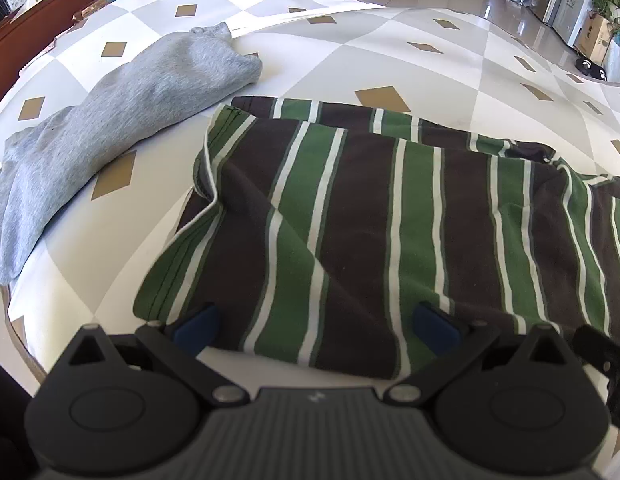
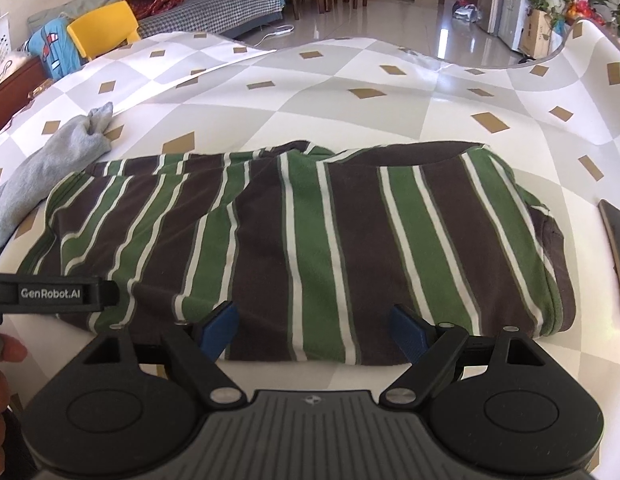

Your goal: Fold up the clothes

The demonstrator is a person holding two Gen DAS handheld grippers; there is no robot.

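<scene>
A brown, green and white striped shirt [image 1: 369, 220] lies folded on the table with the diamond-pattern cloth [image 1: 349, 52]; it also shows in the right wrist view [image 2: 310, 232]. My left gripper [image 1: 315, 326] is open, its blue fingertips [image 1: 198, 322] over the shirt's near left edge. My right gripper [image 2: 313, 330] is open over the shirt's near edge, right of the left one. A grey garment [image 1: 110, 108] lies bunched to the shirt's left, also in the right wrist view [image 2: 50, 168].
The left gripper's black body [image 2: 50, 294] shows at the left of the right wrist view. A dark flat object [image 2: 617, 248] lies at the table's right edge. A yellow chair [image 2: 102, 32], a sofa and cabinets stand beyond the table.
</scene>
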